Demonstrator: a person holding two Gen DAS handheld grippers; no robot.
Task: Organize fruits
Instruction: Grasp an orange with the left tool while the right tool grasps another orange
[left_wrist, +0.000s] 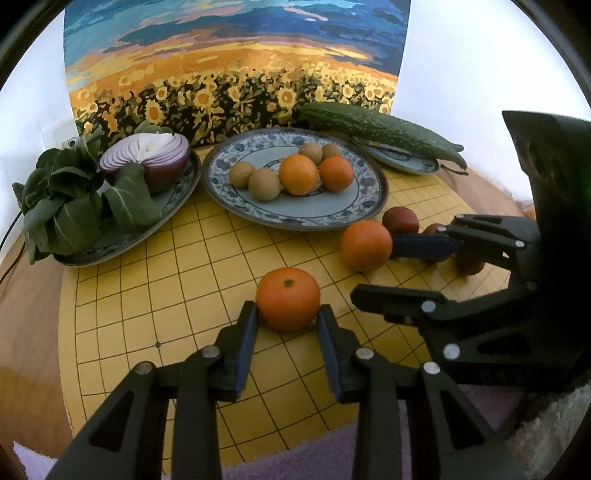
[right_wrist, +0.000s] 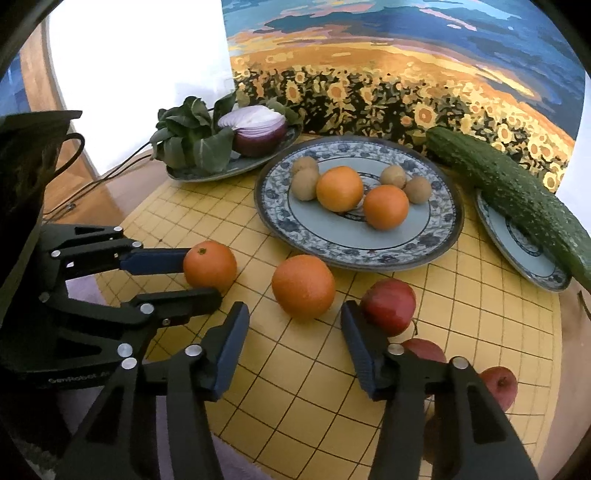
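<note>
The left gripper (left_wrist: 287, 325) was closed on a tangerine (left_wrist: 287, 297), its blue pads pressing the fruit's sides just above the yellow gridded mat (left_wrist: 177, 295), a hold suited to carrying it to the fruit plate (left_wrist: 236, 203). The right gripper (right_wrist: 294, 332) stood wide open and held nothing. A larger orange (right_wrist: 303, 286) lay just ahead of its fingers, not yet between the pads, which suggested the next grasp.

The fruit plate, glazed ceramic with a blue floral rim, already carried two oranges (right_wrist: 339, 188) and several small, dull brown, round fruits (right_wrist: 306, 182), so sorting was judged partly complete. Smooth, glossy red fruits (right_wrist: 388, 309) remained on the mat beside the right finger. The orange skins appeared finely pitted.

A ridged, bumpy cucumber (right_wrist: 517, 195) lay across a second plate (right_wrist: 517, 251). A halved red onion (left_wrist: 147, 158) and leafy greens (left_wrist: 62, 199) occupied a third, kept apart from the fruit.
</note>
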